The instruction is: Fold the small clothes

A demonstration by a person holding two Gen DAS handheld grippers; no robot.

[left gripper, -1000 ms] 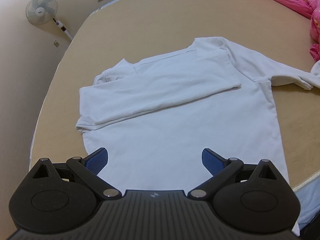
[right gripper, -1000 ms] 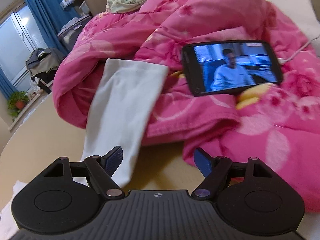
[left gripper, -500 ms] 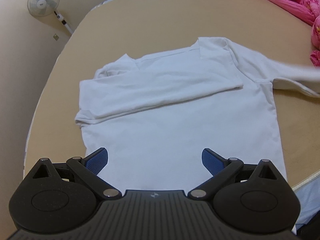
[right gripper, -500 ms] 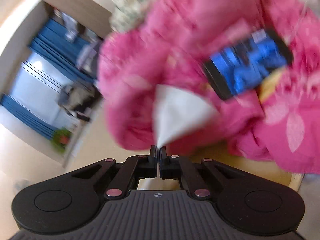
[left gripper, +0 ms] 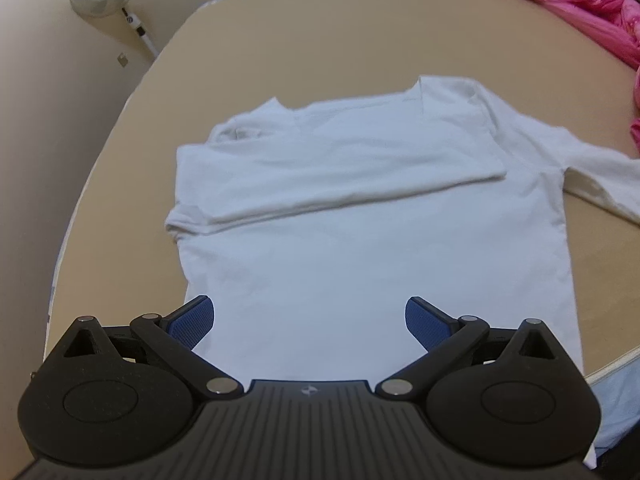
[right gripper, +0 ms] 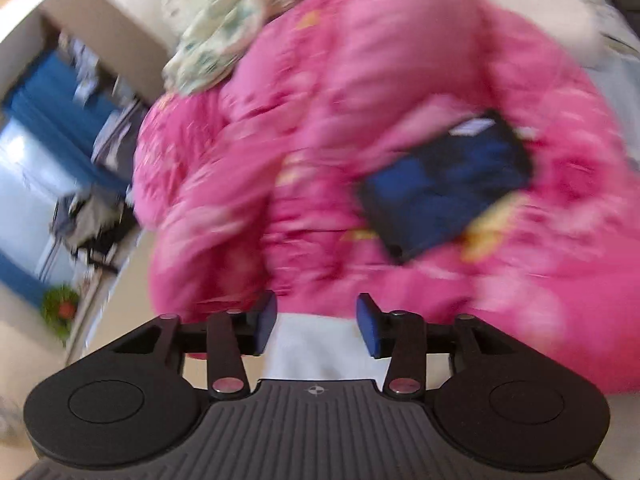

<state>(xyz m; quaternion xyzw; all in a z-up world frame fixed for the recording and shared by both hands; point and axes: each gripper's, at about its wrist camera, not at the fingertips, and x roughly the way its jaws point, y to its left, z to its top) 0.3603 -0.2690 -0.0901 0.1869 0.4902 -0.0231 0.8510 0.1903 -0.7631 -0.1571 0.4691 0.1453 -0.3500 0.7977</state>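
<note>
Right gripper [right gripper: 316, 322] newly reopened over sleeve [right gripper: 320, 352].

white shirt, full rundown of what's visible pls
The white shirt is a plain long-sleeved top of soft knit-looking cloth, lying flat on the tan bed surface, neckline away from the left wrist camera. One sleeve is folded across the chest; the other sleeve stretches out toward the pink quilt. The hem lies under the open left gripper, which is not gripping it.
</note>
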